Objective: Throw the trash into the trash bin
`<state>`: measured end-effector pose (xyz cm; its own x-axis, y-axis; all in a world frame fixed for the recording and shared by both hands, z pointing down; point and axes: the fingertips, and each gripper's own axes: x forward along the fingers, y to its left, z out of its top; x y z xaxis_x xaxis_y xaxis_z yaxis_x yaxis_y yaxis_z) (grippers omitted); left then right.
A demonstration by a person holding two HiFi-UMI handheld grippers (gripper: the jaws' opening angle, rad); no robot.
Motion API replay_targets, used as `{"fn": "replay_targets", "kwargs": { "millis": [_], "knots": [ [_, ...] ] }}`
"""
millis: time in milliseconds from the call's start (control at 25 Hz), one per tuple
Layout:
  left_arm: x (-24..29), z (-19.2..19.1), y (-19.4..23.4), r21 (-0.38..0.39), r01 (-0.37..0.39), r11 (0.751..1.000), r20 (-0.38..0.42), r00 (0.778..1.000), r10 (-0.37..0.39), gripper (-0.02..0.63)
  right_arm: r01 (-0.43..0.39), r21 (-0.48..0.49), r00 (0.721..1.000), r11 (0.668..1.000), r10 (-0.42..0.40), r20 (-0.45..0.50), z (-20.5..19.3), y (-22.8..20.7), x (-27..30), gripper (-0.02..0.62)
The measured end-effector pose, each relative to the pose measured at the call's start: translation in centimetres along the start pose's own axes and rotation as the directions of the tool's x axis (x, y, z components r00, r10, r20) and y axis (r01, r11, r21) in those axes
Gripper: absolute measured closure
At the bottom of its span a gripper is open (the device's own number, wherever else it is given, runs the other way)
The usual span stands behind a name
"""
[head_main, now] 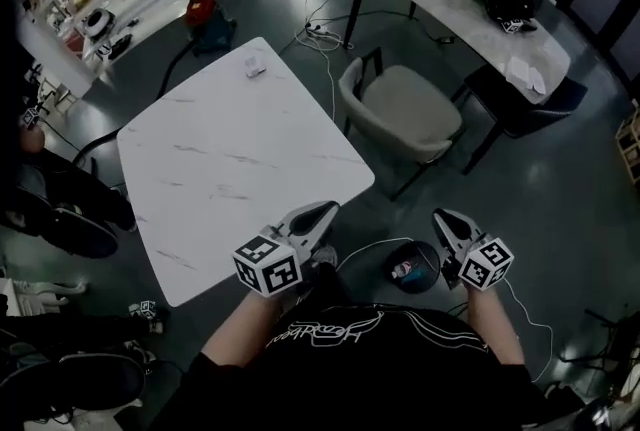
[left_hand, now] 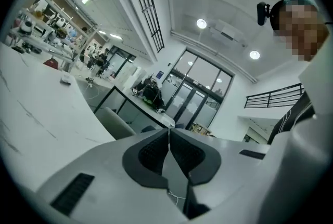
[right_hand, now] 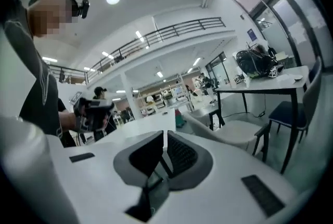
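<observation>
I've got L tongs [head_main: 318, 215] and R tongs [head_main: 447, 223] both clenched, empty. Trash bin [head_main: 420, 282] on floor btwn them, nearer R, trash [head_main: 403, 270] inside. Table [head_main: 230, 159] edge just by L.

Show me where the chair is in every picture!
Head view: chair upper middle, right of the white table.
Left gripper view: chair lower left of centre, past the table's edge.
Right gripper view: chair right of centre.
Shared landmark: the white table beside it.

white table [head_main: 230, 169], small item [head_main: 254, 67], floor [head_main: 560, 189], trash bin [head_main: 399, 253]
</observation>
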<state>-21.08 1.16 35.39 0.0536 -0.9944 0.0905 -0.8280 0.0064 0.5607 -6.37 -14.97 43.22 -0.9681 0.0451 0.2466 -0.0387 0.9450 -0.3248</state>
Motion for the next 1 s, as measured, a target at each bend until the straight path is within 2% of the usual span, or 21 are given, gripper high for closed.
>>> {"fn": "replay_targets", "kwargs": {
  "millis": [160,280,400,560,720,920,960,1000],
  "knots": [
    [0.1,4.0,7.8,0.021,-0.080,0.997,0.016,0.997,0.080,0.600,0.045,-0.044,0.991,0.998,-0.050,-0.122,-0.4,-3.7,5.4,0.549],
    [-0.3,7.3,14.3,0.040,-0.166,0.985,0.035,0.986,0.165,0.596,0.049,-0.070,0.990,0.996,-0.057,-0.131,1.9,-4.6,10.7,0.549],
    [-0.8,10.7,20.0,0.045,-0.238,0.970,0.045,0.971,0.236,0.557,-0.003,-0.072,0.995,0.997,-0.004,-0.100,5.5,-3.3,16.5,0.549],
    [-1.0,14.2,25.9,0.011,-0.283,0.959,0.050,0.958,0.282,0.493,-0.144,-0.041,0.989,0.989,0.142,-0.028,11.6,0.7,24.8,0.548],
    [-2.0,15.3,30.0,-0.042,-0.313,0.949,0.075,0.946,0.316,0.488,-0.253,-0.083,0.967,0.964,0.252,-0.030,16.1,4.7,33.9,0.548],
    [-5.3,13.8,32.4,-0.115,-0.356,0.927,0.079,0.927,0.366,0.479,-0.306,-0.171,0.951,0.937,0.291,-0.107,17.7,7.8,44.9,0.546],
    [-6.0,13.5,32.6,-0.129,-0.366,0.922,0.082,0.922,0.378,0.477,-0.312,-0.174,0.948,0.934,0.294,-0.124,17.5,8.2,47.0,0.529],
    [-6.6,13.3,32.9,-0.143,-0.376,0.915,0.085,0.917,0.390,0.476,-0.318,-0.178,0.944,0.931,0.295,-0.145,17.2,8.5,49.0,0.484]
  ]
}}
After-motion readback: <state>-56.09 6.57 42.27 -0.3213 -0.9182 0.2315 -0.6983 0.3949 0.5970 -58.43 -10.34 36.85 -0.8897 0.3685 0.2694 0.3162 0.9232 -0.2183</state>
